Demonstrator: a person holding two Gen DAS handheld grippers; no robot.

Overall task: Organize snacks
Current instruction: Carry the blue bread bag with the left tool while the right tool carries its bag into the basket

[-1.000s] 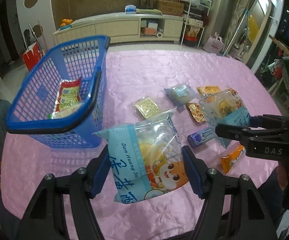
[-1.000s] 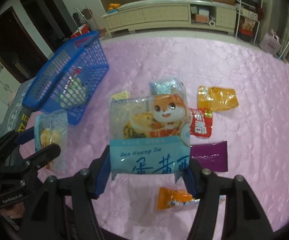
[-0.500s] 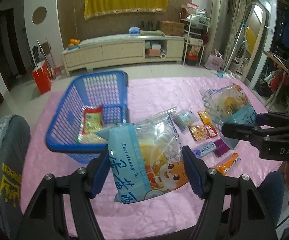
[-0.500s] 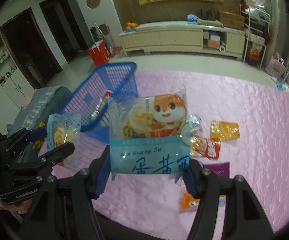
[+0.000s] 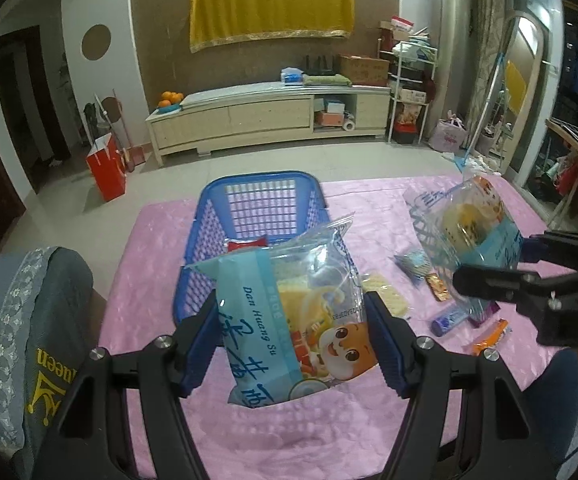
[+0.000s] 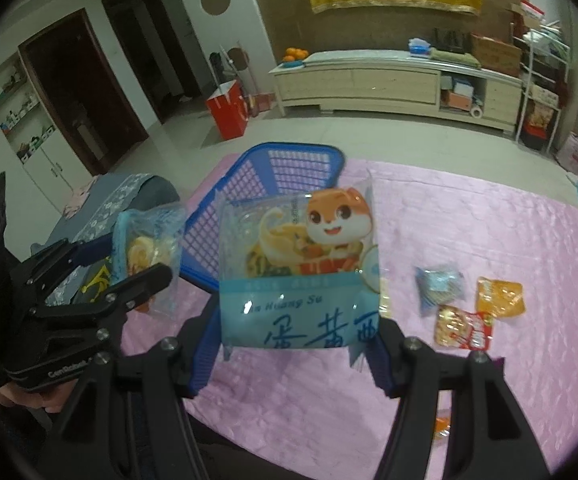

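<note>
- Left tongs (image 5: pixel 295 344) pinch a light-blue clear plastic snack bag (image 5: pixel 293 316).
- Right tongs (image 6: pixel 299 344) pinch a matching cartoon-cat bag (image 6: pixel 299 272).
- Blue plastic mesh basket (image 5: pixel 263 208) on pink desk (image 5: pixel 149 256), contents unclear.

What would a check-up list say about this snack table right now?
Surface: pink tablecloth, wrinkled.
Job's things: blue basket holding a red-edged packet; two blue cartoon-fox snack bags, one in each gripper.
Clutter: loose small packets on the cloth, among them an orange packet and a red packet.
Grippers: left gripper and right gripper, each shut on a bag held above the cloth.
Cables: nothing seen.
Surroundings: grey chair cover, long cabinet, yellow cloth on the wall.
</note>
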